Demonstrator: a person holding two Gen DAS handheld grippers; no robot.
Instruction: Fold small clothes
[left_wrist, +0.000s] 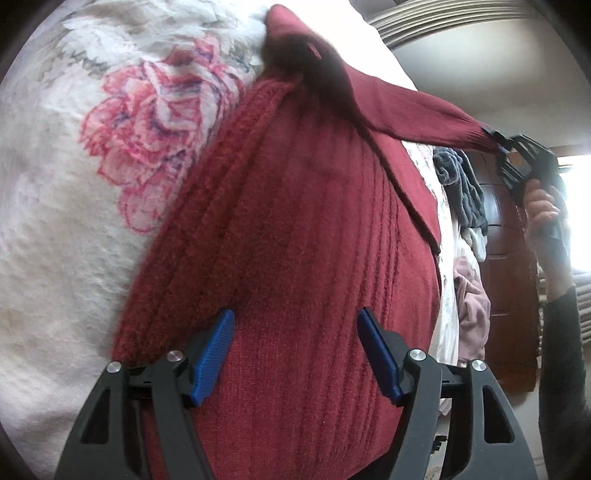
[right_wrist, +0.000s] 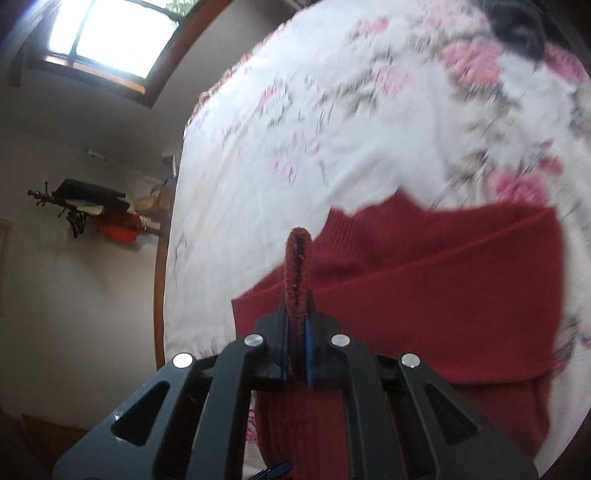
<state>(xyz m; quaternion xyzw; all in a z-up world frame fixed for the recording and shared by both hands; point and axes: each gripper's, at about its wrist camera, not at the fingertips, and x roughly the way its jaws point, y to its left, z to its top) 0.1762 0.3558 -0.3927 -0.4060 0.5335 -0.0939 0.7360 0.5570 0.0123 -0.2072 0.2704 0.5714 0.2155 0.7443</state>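
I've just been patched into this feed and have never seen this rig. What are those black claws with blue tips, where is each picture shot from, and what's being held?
There is no robot here: a person holds a handheld two-finger gripper in each hand, and each carries a fisheye camera looking along its fingers.

The left wrist view shows the left gripper open, its blue pads hovering over a dark red knit sweater spread on a white bedspread with pink flowers. To the right, the person's hand holds the right gripper, which has the sweater's sleeve cuff.

The right wrist view shows that gripper shut on the cuff. A pile of other clothes waits beyond.
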